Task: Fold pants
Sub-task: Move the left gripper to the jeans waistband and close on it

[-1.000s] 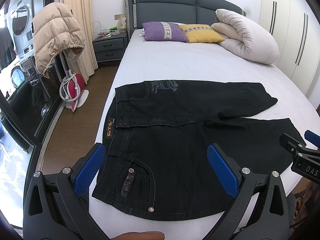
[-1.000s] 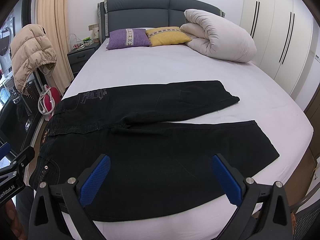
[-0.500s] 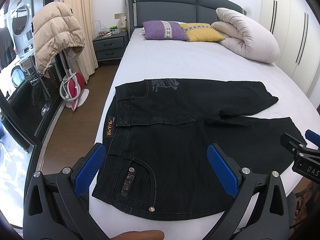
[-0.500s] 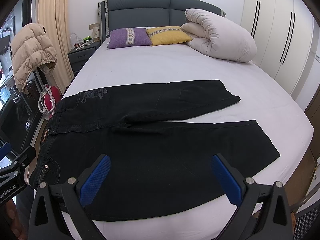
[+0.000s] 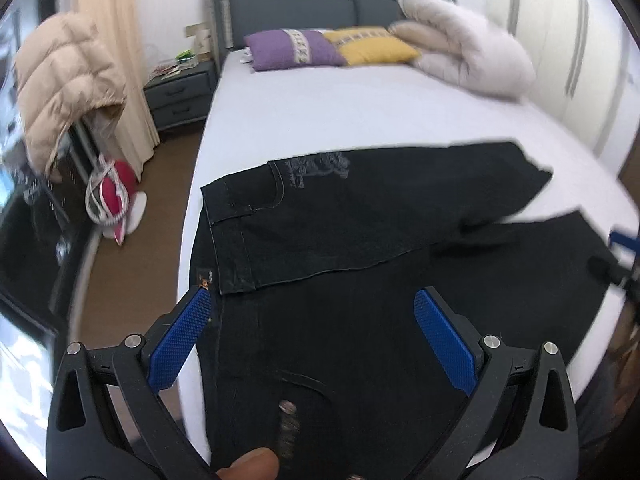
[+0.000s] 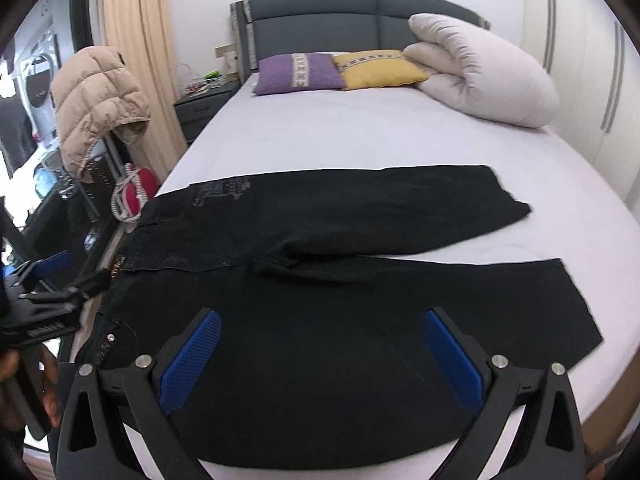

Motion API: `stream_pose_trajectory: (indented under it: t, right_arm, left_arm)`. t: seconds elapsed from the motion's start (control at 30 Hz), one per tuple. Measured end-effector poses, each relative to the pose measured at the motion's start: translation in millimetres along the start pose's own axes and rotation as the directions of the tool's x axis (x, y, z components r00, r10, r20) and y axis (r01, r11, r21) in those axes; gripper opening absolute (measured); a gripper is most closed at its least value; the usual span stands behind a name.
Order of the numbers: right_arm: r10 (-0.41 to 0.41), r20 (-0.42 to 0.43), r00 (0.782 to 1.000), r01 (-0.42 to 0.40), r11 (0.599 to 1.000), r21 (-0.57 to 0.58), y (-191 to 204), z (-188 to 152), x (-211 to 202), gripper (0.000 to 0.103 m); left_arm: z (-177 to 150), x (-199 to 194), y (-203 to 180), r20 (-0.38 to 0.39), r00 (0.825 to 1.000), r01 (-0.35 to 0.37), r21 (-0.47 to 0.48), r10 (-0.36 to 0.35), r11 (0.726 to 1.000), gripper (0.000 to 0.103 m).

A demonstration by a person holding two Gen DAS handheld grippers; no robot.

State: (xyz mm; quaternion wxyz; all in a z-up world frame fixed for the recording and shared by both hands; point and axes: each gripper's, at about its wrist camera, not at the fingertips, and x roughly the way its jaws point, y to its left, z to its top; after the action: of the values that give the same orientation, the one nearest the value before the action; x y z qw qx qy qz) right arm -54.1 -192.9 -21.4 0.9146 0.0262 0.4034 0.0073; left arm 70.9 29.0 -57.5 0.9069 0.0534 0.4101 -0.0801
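Nearest, the left tongs and right tongs both hang spread apart, gripping nothing, low over the black pants. Those lie flat across the foot of the bed, legs splayed, likely ready for the first fold. Beyond sit pillows.

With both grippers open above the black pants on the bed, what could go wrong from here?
1. The pants lie at the near edge of the bed; a pull toward the person may drag them off.
2. The left hand-held gripper hovers near the thick waistband, so a shallow pinch may slip.
3. The right hand-held gripper may take only the top layer.
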Motion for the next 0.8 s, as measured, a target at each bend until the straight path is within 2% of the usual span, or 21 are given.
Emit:
stream_pose_trajectory:
  t: [0.1,0.23,0.27,0.33,0.4,0.57,0.67,0.77,0.8]
  right_arm:
    - [0.041,-0.008,0.999,-0.041,0.999,-0.034,-1,9,15,0.102]
    - [0.123,-0.041,0.992,-0.126,0.986,-0.105,-6,21,38,0.09]
    - [0.145,-0.053,0.988,-0.15,0.981,-0.12,-8,24,44,0.087]
    - [0.183,-0.076,0.98,-0.192,0.972,-0.137,-12,29,55,0.085]
    - [0.228,-0.094,0.969,-0.24,0.959,-0.148,-18,34,63,0.084]
    - [0.304,-0.138,0.943,-0.325,0.93,-0.171,-34,40,87,0.078]
    - [0.323,-0.168,0.931,-0.352,0.917,-0.188,-33,45,102,0.074]
    - [0.341,-0.183,0.922,-0.374,0.908,-0.191,-30,52,114,0.073]
    - [0.349,-0.185,0.918,-0.382,0.904,-0.191,-31,54,117,0.073]
  left_arm:
    - [17,24,10,-0.046,0.999,0.023,0.013,-0.022,1.0,0.103]
    - [68,67,40,-0.022,0.999,0.047,0.045,-0.046,0.998,0.103]
    - [87,86,49,-0.036,0.994,0.102,0.059,-0.1,0.993,0.103]
    - [118,120,66,-0.067,0.973,0.226,0.071,-0.222,0.972,0.103]
    - [141,151,76,-0.104,0.956,0.285,0.105,-0.275,0.953,0.103]
    - [175,231,98,-0.228,0.942,0.289,0.177,-0.246,0.941,0.103]
    - [179,259,105,-0.278,0.929,0.305,0.208,-0.243,0.929,0.103]
    - [182,279,107,-0.338,0.895,0.375,0.212,-0.293,0.902,0.103]
    - [181,286,107,-0.368,0.882,0.39,0.22,-0.295,0.894,0.099]
